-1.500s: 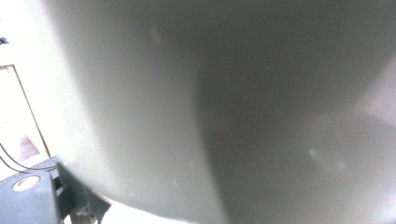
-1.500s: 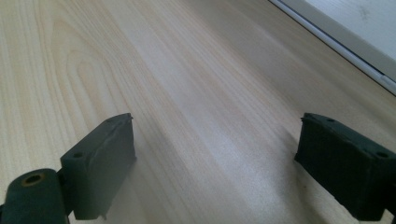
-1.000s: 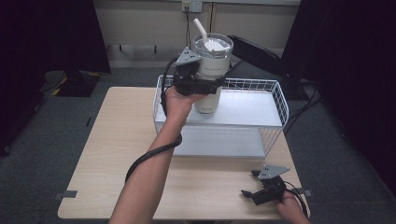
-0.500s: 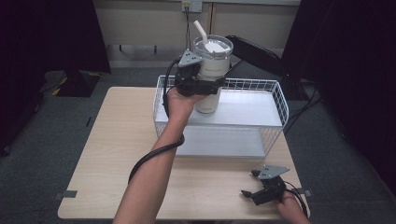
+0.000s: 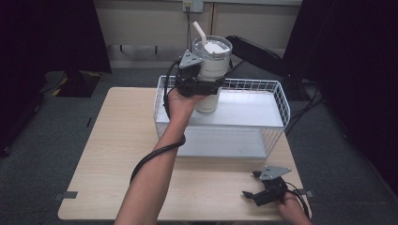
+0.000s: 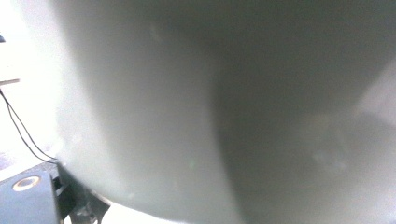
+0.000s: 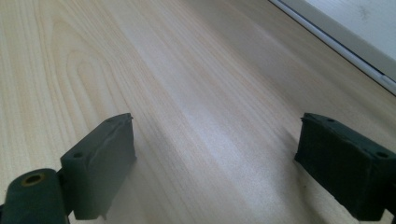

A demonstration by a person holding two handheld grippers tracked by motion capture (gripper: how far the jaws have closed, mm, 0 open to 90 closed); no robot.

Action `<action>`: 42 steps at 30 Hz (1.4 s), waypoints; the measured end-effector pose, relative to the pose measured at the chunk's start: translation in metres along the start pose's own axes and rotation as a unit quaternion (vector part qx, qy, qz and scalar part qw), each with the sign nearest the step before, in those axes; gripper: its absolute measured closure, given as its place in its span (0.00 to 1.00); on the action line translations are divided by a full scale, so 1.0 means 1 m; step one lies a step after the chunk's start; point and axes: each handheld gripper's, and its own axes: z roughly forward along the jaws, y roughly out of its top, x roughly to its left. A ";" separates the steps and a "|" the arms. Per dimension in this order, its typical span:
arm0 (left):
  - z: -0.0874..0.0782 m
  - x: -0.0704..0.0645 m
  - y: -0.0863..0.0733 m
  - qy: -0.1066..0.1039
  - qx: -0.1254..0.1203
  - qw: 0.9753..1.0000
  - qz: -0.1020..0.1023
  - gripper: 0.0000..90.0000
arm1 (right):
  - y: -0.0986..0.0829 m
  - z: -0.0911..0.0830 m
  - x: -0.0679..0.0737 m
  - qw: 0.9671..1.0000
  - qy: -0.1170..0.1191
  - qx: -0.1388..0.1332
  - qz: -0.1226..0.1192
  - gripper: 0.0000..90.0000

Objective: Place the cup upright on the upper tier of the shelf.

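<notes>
One tumbler (image 5: 212, 70), white, with clear lid and one straw (image 5: 199, 32): held upright above the back left part of one wire basket (image 5: 277, 93), clamped at its side by the left gripper (image 5: 199, 84); its wall looms close in the left gripper view.
One wooden table (image 5: 117, 140).
One right gripper (image 5: 256, 194): low at the table's front right edge, jaws wide apart, nothing between them.

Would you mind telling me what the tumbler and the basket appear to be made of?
The tumbler looks like matte, cream-coated metal or plastic; its even, dull wall leaves that open. Its lid seems clear plastic, showing see-through glints. The basket appears to be white-coated wire, given its thin open grid.
</notes>
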 end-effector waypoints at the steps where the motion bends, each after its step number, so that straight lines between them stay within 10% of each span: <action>1: 0.000 0.000 0.000 0.001 0.000 1.000 -0.001 0.11 | 0.000 0.000 0.000 1.000 0.000 0.000 0.000 0.12; 42: 0.009 0.002 -0.007 0.018 -0.014 1.000 -0.001 0.10 | 0.000 0.000 0.000 1.000 0.000 0.000 0.000 0.12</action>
